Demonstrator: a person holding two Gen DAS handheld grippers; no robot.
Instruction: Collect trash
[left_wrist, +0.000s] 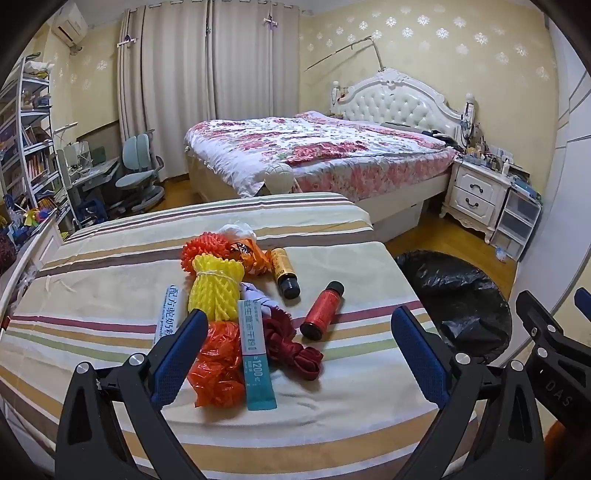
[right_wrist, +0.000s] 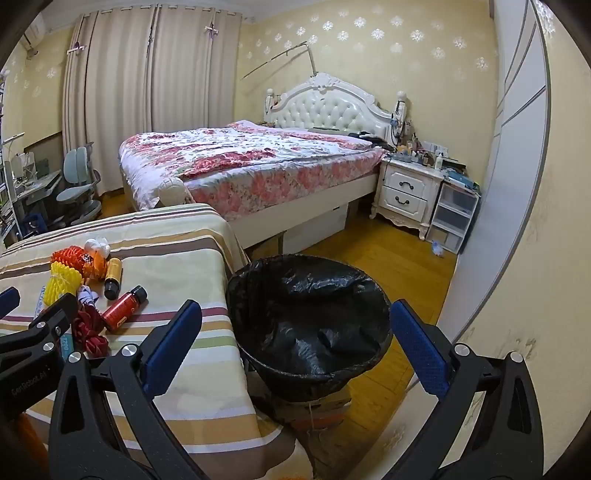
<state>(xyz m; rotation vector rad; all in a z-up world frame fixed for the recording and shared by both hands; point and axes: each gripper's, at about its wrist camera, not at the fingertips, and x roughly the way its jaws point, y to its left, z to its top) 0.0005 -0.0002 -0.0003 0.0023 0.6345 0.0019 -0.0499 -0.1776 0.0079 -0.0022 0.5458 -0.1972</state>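
Note:
Trash lies in a heap on the striped bed (left_wrist: 110, 266): a yellow foam net (left_wrist: 216, 288), an orange foam net (left_wrist: 201, 249), an orange plastic bag (left_wrist: 218, 365), a teal sachet (left_wrist: 255, 354), a white-blue sachet (left_wrist: 168, 314), a dark red ribbon (left_wrist: 291, 343), a red bottle (left_wrist: 323, 310), a yellow bottle (left_wrist: 283, 272) and white paper (left_wrist: 236, 230). My left gripper (left_wrist: 299, 350) is open above the heap, empty. My right gripper (right_wrist: 295, 343) is open, empty, above the black-lined bin (right_wrist: 310, 321). The bin also shows in the left wrist view (left_wrist: 454, 295).
The bin stands on a box on the wooden floor (right_wrist: 388, 258) beside the striped bed. A floral bed (right_wrist: 240, 158), a white nightstand (right_wrist: 406, 192) and plastic drawers (right_wrist: 452, 218) are behind. A desk chair (left_wrist: 138, 170) and bookshelf (left_wrist: 29, 140) are at the left. A wardrobe wall (right_wrist: 517, 221) is at the right.

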